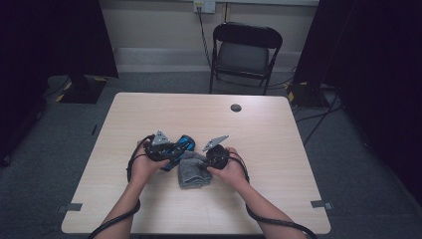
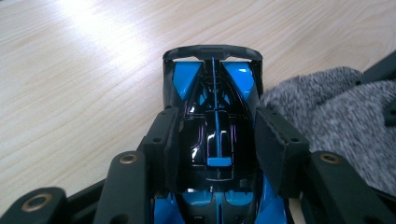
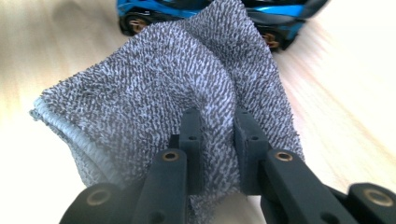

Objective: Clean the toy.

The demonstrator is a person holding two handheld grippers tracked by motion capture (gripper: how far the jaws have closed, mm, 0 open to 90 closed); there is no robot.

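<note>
Where the two forearms enter the high view from six o'clock, the left gripper [image 1: 171,149] and the right gripper [image 1: 215,155] meet near the middle of the pale wooden table [image 1: 149,109], each topped by a grey three-cornered plate. Left gripper: jaws partly closed, pads pressed against both flanks of a blue and black toy car [image 2: 212,116], which lies lengthwise between them with its dark rear wing at twelve o'clock in the left gripper view; the car is clamped. Right gripper: jaws drawn nearly together and pinching a fold of a grey towelling cloth [image 3: 187,88], which bunches upward between the pads in the right gripper view. Seen from above, the cloth [image 1: 191,170] lies crumpled on the table between the two hands, with the car [image 1: 180,147] just beside it at about eleven o'clock. From the right gripper view, the cloth's far edge overlaps the car's side at twelve o'clock, probably touching it, though blur there prevents certainty. Background, twelve o'clock of the table: a black folding chair [image 1: 244,52] against the wall; a small dark round cap [image 1: 236,107] sits in the tabletop near its far edge.
</note>
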